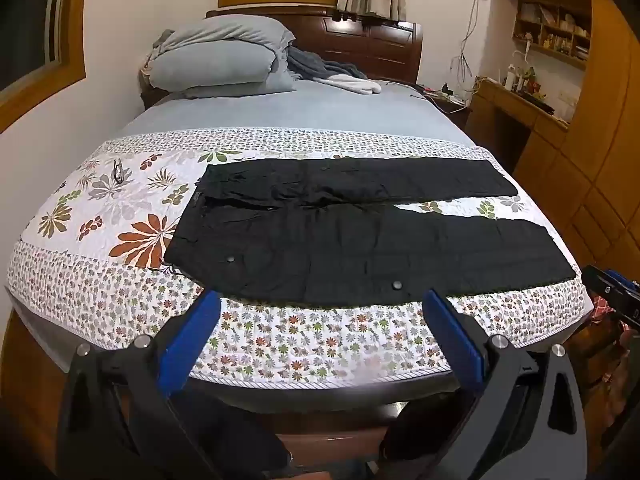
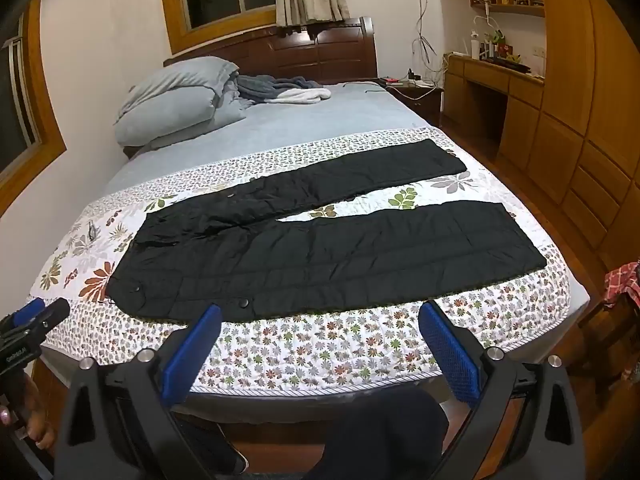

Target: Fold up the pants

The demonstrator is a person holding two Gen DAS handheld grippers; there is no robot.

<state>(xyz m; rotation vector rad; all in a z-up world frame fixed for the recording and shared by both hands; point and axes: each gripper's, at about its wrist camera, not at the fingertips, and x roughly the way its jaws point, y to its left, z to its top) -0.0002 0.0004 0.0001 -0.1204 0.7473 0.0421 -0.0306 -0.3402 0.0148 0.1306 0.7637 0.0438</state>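
Black pants (image 1: 360, 232) lie spread mid-frame, both grippers (image 1: 320, 312) (image 2: 320, 320) wide open and empty; slick fabric probably slips from a shallow pinch.

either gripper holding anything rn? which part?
Nothing held. Left gripper and right gripper have jaws open, short of the black quilted pants lying flat on the floral bedspread.

Black claw (image 1: 320, 300) arms, blue ribbed pads (image 2: 450, 350), silver screws (image 2: 497, 354).

The left gripper (image 2: 24, 332) is cut off by the right-wrist view's left edge, its fingers mostly hidden.
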